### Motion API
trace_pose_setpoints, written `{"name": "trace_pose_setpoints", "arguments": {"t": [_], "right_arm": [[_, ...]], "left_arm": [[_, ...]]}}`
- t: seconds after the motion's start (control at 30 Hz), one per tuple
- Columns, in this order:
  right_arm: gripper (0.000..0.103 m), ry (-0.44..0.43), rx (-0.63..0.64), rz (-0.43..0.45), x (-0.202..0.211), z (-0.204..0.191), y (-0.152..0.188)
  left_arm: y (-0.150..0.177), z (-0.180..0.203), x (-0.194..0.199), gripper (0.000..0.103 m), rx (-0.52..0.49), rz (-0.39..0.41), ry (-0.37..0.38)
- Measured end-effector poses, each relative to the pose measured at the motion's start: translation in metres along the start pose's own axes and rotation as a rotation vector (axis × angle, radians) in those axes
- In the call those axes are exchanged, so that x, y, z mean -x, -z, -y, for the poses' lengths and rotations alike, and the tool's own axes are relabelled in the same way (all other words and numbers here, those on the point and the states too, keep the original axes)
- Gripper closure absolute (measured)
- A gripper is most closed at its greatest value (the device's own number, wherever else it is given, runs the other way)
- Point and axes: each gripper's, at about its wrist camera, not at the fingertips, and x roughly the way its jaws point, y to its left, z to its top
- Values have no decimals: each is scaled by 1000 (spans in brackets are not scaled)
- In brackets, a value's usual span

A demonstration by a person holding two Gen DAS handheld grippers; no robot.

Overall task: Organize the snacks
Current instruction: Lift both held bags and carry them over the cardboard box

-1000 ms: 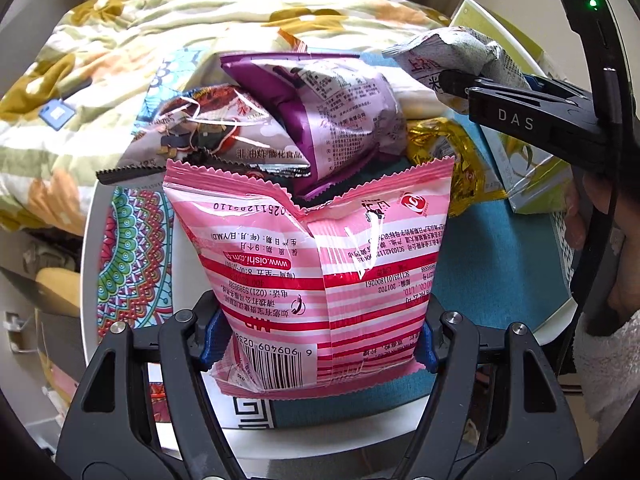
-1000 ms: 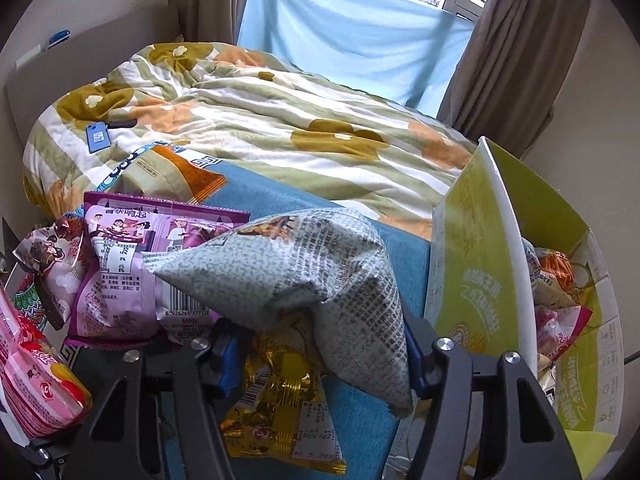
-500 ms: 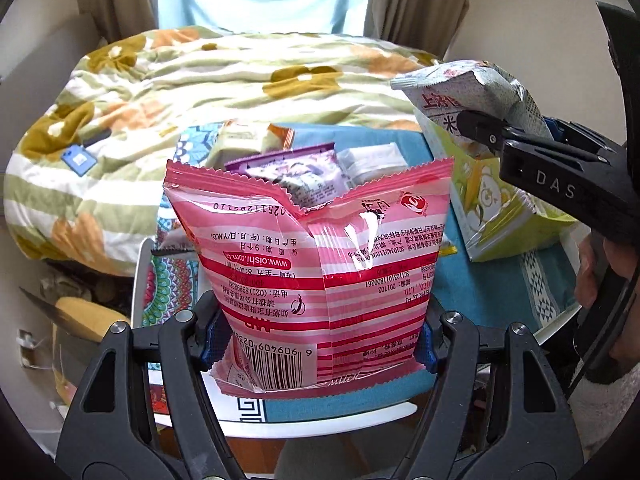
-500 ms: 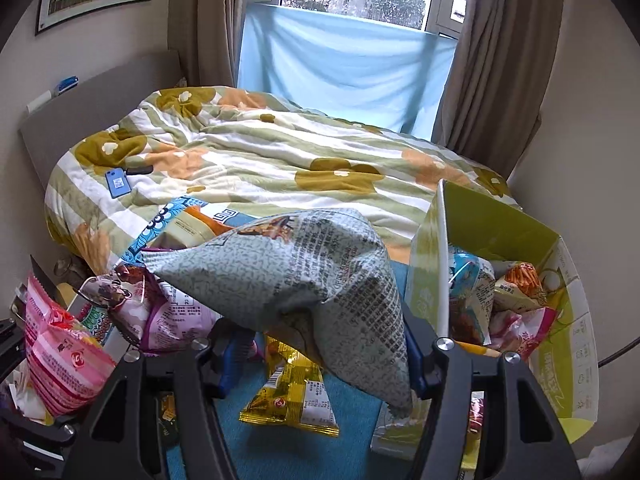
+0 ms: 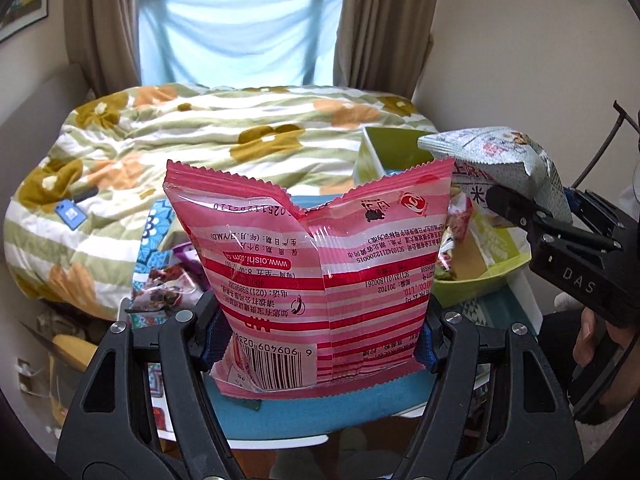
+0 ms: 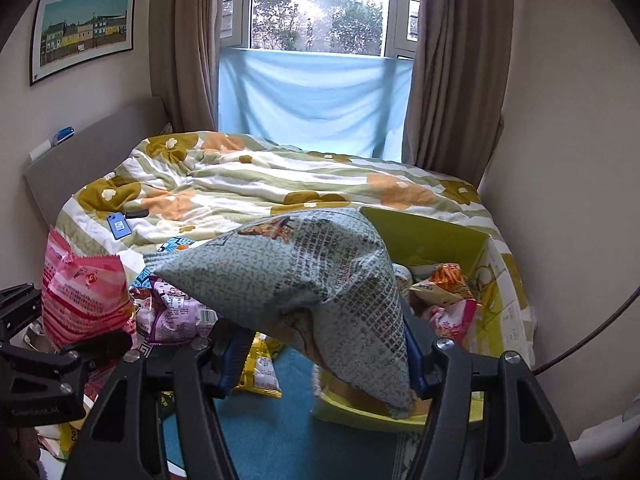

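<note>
The left hand-held gripper clamps a pink snack bag above the blue-topped table.

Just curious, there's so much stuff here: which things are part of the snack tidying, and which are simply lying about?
Part of the job:
pink snack bag
grey snack bag
yellow-green box
purple snack packets
gold packet

Lying about:
floral quilt
blue tag
framed picture
</note>
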Motion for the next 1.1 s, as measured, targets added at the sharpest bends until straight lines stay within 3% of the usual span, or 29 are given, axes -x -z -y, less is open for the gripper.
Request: {"name": "trace_pose_setpoints", "arguments": {"t": [0.3,0.6,0.77,0.8,0.87,1.1], "right_arm": [[44,45,-65,13,38,80,12],[44,82,-153,-5,40,138,21],[44,115,-196,-24,30,161,22],[44,121,-210,-26,29,165,22],[44,137,-227,-34,24,173,20],[44,155,-273,-56,4,196,10]], "left_arm": [[-35,96,-18,34,-15,25,86],[-56,171,-83,34,-66,-68,183],[-68,194,-126,30,-133,-121,206],[-70,199,-135,26,-141,-135,207],[-71,206,-147,6,-147,-159,204],[-76,183,-155,6,-139,-192,212]]}}
